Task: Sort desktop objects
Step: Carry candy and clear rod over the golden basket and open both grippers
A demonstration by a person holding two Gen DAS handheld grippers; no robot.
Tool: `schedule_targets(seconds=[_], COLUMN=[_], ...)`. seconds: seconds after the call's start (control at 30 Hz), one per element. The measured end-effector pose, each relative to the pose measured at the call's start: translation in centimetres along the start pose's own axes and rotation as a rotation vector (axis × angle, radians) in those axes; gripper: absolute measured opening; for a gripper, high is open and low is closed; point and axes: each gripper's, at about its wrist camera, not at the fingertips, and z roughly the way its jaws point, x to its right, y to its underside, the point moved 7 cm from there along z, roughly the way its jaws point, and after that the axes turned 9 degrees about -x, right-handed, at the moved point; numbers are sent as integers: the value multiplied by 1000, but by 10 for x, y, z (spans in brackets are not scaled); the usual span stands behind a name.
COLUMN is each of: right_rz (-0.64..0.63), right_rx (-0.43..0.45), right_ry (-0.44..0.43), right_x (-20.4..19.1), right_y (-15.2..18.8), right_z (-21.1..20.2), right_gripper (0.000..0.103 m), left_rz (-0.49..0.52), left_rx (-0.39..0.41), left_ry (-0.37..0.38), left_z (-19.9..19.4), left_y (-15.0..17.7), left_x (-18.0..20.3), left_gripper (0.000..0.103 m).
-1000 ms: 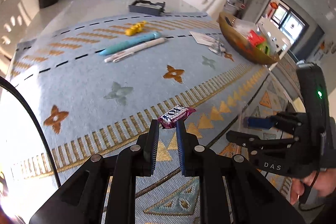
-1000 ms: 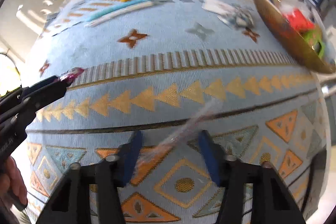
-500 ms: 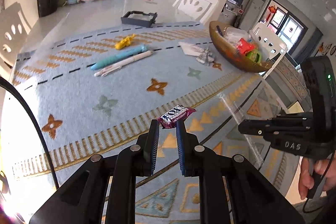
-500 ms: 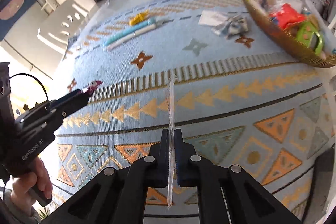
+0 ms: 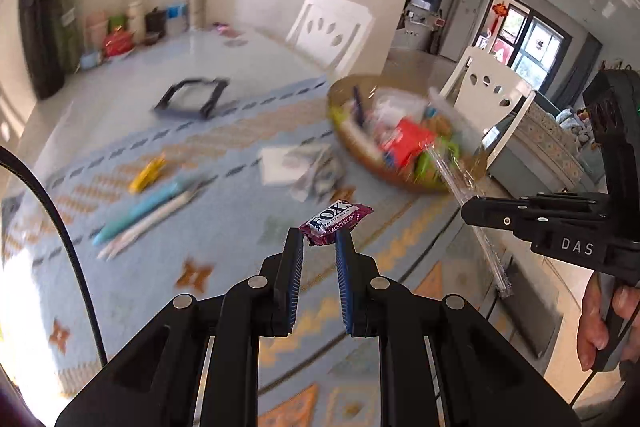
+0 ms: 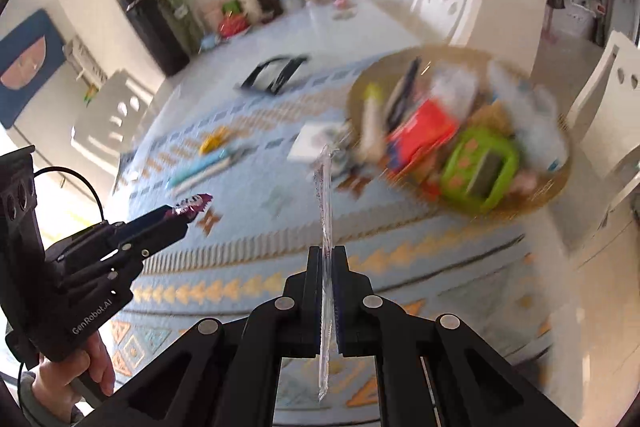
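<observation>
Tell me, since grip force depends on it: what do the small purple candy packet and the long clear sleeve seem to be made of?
The small purple candy packet looks like glossy printed plastic film: crimped, serrated ends and a sheen. The long clear sleeve looks like thin transparent cellophane-type plastic: the cloth shows through it and it glints. What it holds, probably a straw, I cannot tell.

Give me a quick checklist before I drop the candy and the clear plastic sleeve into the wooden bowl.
1. Left hand-held gripper holds the candy: ok, pinched at one end of the wrapper only.
2. Right hand-held gripper holds the clear plastic sleeve: ok, shut on it near the middle, with both ends sticking out.
3. Both items lifted off the tablecloth: ok.
4. Grippers apart from each other: ok.
5. Room in the wooden bowl: cannot tell, it looks crowded and blurred.
6. Grippers over the bowl: not ok, both are short of its rim.
</observation>
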Motion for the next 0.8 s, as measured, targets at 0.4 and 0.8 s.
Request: schedule_targets(seconds=[0.4,0.8], right_rz=[-21,10], right_rx=[132,-57], right_ry=[38,-5], right_x=[94,138], right_y=[-99,-129], right_z=[-45,11], right_gripper=[5,30], left_rz=[38,-57], left_rx=[62,-95], left_ry=[5,48], left_z=[53,118], left_y=[-120,-137], left_x=[76,74], left_gripper=[14,41])
